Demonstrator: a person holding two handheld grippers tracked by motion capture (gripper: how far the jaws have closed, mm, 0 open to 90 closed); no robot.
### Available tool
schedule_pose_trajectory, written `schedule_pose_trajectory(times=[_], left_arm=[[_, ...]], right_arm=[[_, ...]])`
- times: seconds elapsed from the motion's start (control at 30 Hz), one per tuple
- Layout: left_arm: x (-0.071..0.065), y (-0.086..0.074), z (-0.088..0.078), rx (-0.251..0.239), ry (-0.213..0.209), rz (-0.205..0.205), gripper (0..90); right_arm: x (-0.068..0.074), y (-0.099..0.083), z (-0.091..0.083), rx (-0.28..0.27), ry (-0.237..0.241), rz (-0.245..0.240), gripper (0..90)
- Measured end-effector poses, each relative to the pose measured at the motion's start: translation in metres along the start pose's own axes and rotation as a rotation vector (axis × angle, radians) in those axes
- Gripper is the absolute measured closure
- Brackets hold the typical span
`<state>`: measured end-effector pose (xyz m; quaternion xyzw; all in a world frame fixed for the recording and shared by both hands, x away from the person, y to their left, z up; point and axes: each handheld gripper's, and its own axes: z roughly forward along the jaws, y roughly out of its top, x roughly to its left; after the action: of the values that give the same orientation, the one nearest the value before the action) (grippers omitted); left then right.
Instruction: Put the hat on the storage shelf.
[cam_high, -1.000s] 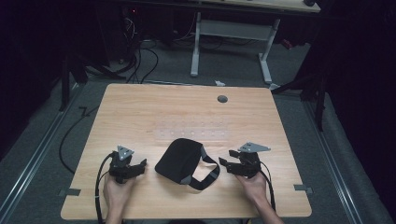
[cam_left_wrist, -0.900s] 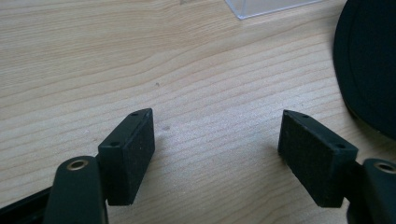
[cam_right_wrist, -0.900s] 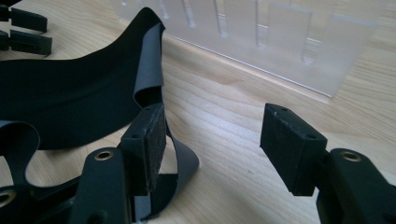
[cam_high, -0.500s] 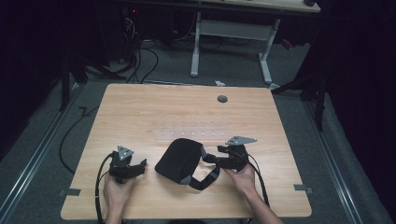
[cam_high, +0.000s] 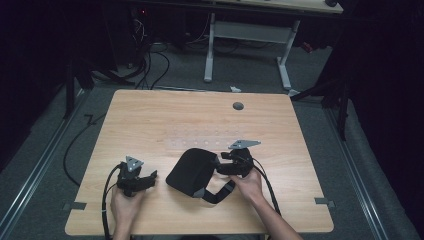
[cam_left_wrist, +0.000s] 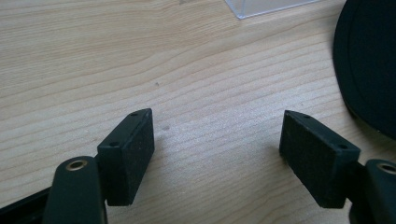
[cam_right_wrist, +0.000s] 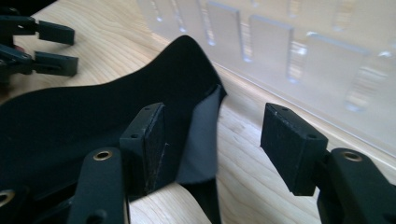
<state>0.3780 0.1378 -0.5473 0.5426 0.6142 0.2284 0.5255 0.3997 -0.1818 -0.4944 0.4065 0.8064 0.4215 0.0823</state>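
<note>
A black fabric eye mask (cam_high: 190, 171) with a strap (cam_high: 220, 192) lies on the wooden table (cam_high: 150, 120), front of centre. My right gripper (cam_high: 218, 163) is at the mask's right edge and stands open. In the right gripper view the mask's (cam_right_wrist: 93, 112) folded edge lies between the jaws, with the left pad (cam_right_wrist: 152, 140) over the fabric and the right pad over bare wood. My left gripper (cam_high: 149, 178) rests open on the table left of the mask, nothing between its pads (cam_left_wrist: 128, 154). The mask's rim (cam_left_wrist: 369, 60) shows at the right of that view.
A clear plastic slotted rack (cam_high: 207, 142) lies flat just behind the mask, close in front of the right gripper (cam_right_wrist: 217, 140) as the rack (cam_right_wrist: 289, 51). A grey cable grommet (cam_high: 238, 106) sits near the far edge. Cables and a desk frame (cam_high: 247, 45) stand on the floor beyond.
My right gripper has moved left and slightly forward to the mask, so its jaws now straddle the mask's right edge. The left gripper has stayed put.
</note>
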Motion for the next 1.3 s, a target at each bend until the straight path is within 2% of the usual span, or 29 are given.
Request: schedule_pose_trajectory(times=[0.3, 0.5, 0.53, 0.57, 0.63, 0.73, 0.77, 0.9, 1.13, 1.3], left_arm=[[0.0, 0.0, 0.0, 0.001, -0.001, 0.004, 26.5], [0.0, 0.0, 0.0, 0.001, -0.002, 0.004, 26.1], [0.0, 0.0, 0.0, 0.001, -0.002, 0.005, 26.1], [0.0, 0.0, 0.0, 0.002, -0.002, 0.005, 26.1], [0.0, 0.0, 0.0, 0.001, -0.002, 0.005, 26.1], [0.0, -0.001, 0.0, 0.001, -0.002, 0.005, 26.1], [0.0, -0.001, 0.0, 0.002, -0.003, 0.005, 26.0], [-0.001, -0.001, 0.0, 0.002, -0.004, 0.005, 25.7], [-0.001, -0.001, -0.001, 0.006, -0.012, 0.008, 25.6], [-0.001, -0.001, 0.0, 0.006, -0.012, 0.008, 25.6]], right_arm=[[0.001, 0.003, 0.02, 0.034, 0.043, 0.0, 45.2], [0.002, 0.0, 0.026, 0.061, 0.05, -0.016, 58.0], [0.002, 0.0, 0.025, 0.064, 0.057, -0.031, 62.8], [0.002, 0.0, 0.025, 0.064, 0.057, -0.031, 62.8], [-0.001, -0.001, 0.022, 0.053, 0.097, -0.024, 69.1], [-0.002, -0.001, 0.02, 0.049, 0.117, -0.032, 72.8], [-0.002, -0.001, 0.017, 0.043, 0.14, -0.049, 76.3], [0.0, -0.002, 0.012, 0.033, 0.169, -0.07, 81.5], [0.003, -0.004, 0.004, 0.011, 0.197, -0.086, 85.0], [0.004, -0.008, -0.008, -0.004, 0.209, -0.071, 85.7]])
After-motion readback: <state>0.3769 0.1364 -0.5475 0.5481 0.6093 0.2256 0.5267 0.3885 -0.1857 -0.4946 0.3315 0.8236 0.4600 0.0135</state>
